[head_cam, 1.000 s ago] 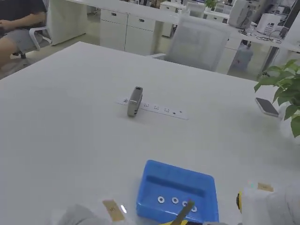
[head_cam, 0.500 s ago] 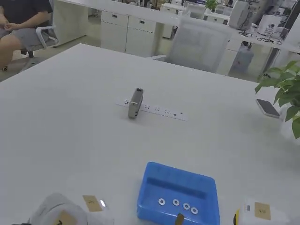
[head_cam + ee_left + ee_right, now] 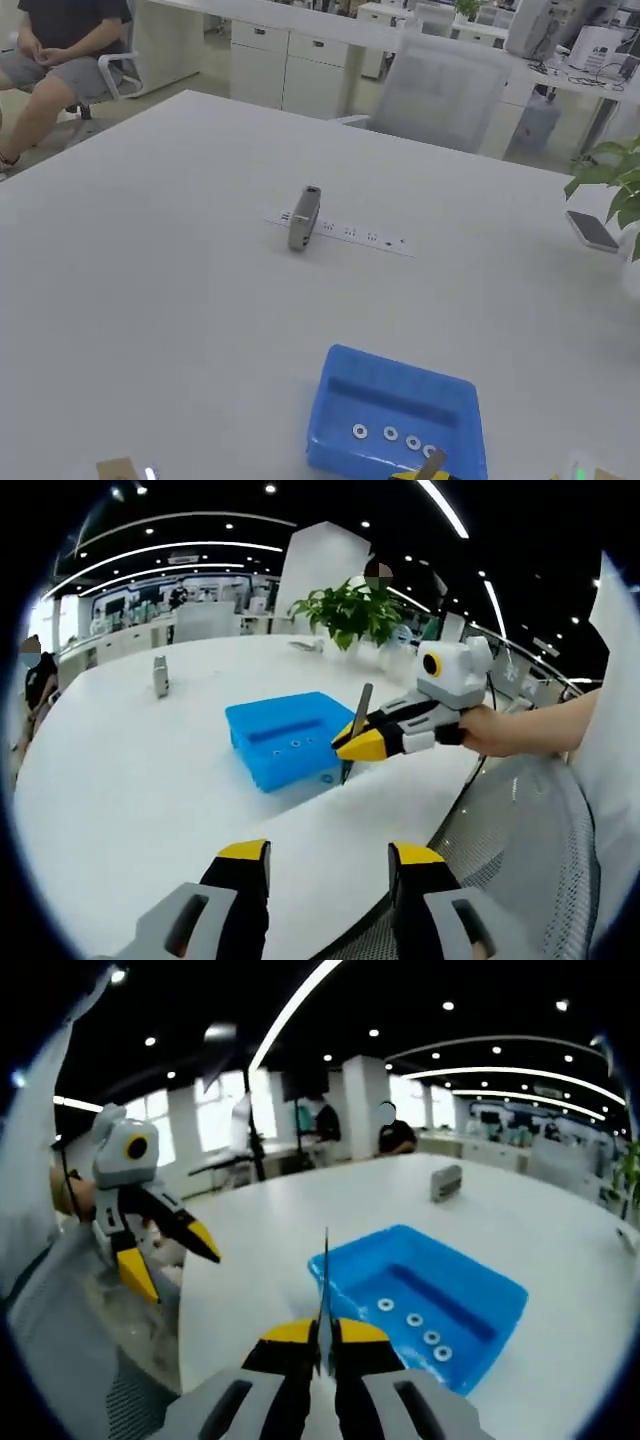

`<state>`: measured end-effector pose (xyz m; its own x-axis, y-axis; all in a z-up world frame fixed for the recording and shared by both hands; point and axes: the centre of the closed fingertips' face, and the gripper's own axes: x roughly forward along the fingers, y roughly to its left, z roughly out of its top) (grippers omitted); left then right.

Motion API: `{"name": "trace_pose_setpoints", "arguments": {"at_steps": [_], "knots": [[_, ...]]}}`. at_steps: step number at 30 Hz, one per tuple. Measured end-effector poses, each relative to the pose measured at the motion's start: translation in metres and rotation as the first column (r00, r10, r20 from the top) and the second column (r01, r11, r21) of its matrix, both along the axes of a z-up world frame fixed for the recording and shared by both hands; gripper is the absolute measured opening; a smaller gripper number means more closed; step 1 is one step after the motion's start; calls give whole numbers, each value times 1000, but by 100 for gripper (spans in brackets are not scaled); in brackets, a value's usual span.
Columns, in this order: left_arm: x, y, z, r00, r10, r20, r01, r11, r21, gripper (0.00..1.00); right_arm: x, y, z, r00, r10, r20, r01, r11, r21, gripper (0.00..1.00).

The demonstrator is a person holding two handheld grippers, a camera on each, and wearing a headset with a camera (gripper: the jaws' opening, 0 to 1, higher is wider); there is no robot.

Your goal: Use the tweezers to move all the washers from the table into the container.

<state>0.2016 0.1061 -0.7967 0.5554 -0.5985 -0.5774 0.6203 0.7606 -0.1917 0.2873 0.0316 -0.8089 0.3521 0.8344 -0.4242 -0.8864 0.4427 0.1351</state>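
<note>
Blue container (image 3: 400,375) by the near edge of the desk (image 3: 150,250) holds four washers (image 3: 390,435).
Left gripper (image 3: 330,855) hangs spread and empty, back from that edge, steadying nothing. Right gripper (image 3: 322,1338) is clenched on the tweezers (image 3: 325,1280). Their tip, over the container's near wall, could snag it, shoving the container or twisting loose.

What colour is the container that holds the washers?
The container is blue, best seen in the right gripper view.
</note>
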Motion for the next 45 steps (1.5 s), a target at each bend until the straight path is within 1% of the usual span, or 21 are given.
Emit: {"name": "trace_pose_setpoints", "arguments": {"at_steps": [1, 2, 3, 5, 7, 9, 10, 11, 13, 16, 23, 26, 27, 28, 29, 31, 33, 34, 38, 42, 45], "knots": [[3, 1, 2, 1000, -2, 20, 2, 1000, 13, 47, 4, -1, 0, 1000, -11, -1, 11, 1000, 4, 4], [5, -1, 5, 999, -10, 40, 10, 1000, 6, 48, 5, -2, 0, 1000, -17, -4, 17, 1000, 9, 4], [7, -5, 10, 998, -12, 55, 13, 1000, -16, 50, 9, -2, 1, 1000, -28, -12, 28, 999, 18, 4], [7, -7, 12, 998, -17, 59, 19, 999, -33, 51, 13, -1, 0, 999, -35, -22, 36, 999, 28, 3], [6, -7, 12, 998, -19, 65, 21, 999, -28, 50, 16, 0, 0, 999, -35, -16, 36, 999, 23, 3], [6, -5, 9, 998, -19, 60, 20, 1000, -21, 48, 21, 2, -2, 999, -38, -28, 38, 999, 26, 3], [6, -5, 8, 999, -16, 48, 18, 999, -27, 47, 21, 3, -2, 998, -41, -38, 42, 999, 27, 4], [6, -5, 9, 999, -16, 47, 17, 999, -30, 47, 22, 3, -3, 998, -44, -44, 46, 999, 28, 4], [6, -5, 10, 998, -12, 56, 14, 999, -34, 47, 22, 5, -3, 998, -43, -55, 46, 998, 38, 4], [6, -3, 9, 999, -7, 50, 9, 999, -35, 46, 21, 3, -6, 996, -47, -69, 50, 998, 43, 4], [6, -4, 8, 998, -15, 56, 17, 1000, -23, 45, 25, 0, -8, 995, -76, -70, 80, 995, 59, 4], [6, -3, 8, 998, -14, 56, 15, 1000, -24, 45, 23, 0, -11, 996, -63, -61, 65, 997, 44, 4], [6, -3, 8, 998, -13, 56, 14, 1000, -25, 45, 23, 1, -9, 997, -59, -53, 62, 997, 50, 4], [6, -3, 9, 998, -10, 57, 11, 1000, -25, 45, 21, 1, -9, 998, -54, -40, 56, 998, 36, 4], [7, -2, 9, 998, -8, 59, 10, 1000, -25, 45, 20, 1, -10, 999, -32, -6, 32, 999, 6, 4], [7, -2, 9, 998, -5, 57, 6, 1000, -28, 45, 17, 2, -9, 1000, -11, 21, 12, 1000, -19, 4], [7, -2, 9, 998, -4, 58, 5, 1000, -27, 45, 16, 2, -10, 999, -8, 34, 10, 999, -36, 4], [7, -2, 9, 998, -4, 58, 6, 1000, -28, 45, 13, 4, -9, 999, -10, 34, 11, 999, -35, 4], [6, -2, 8, 998, -7, 59, 8, 1000, -20, 45, 15, 2, -9, 999, -29, 22, 29, 999, -23, 4], [6, -1, 8, 998, -7, 62, 8, 1000, -16, 45, 17, -1, -9, 999, -34, 30, 35, 999, -34, 4], [7, -1, 8, 998, -7, 63, 8, 1000, -17, 45, 17, 1, -9, 999, -32, 17, 32, 999, -24, 4]]}}
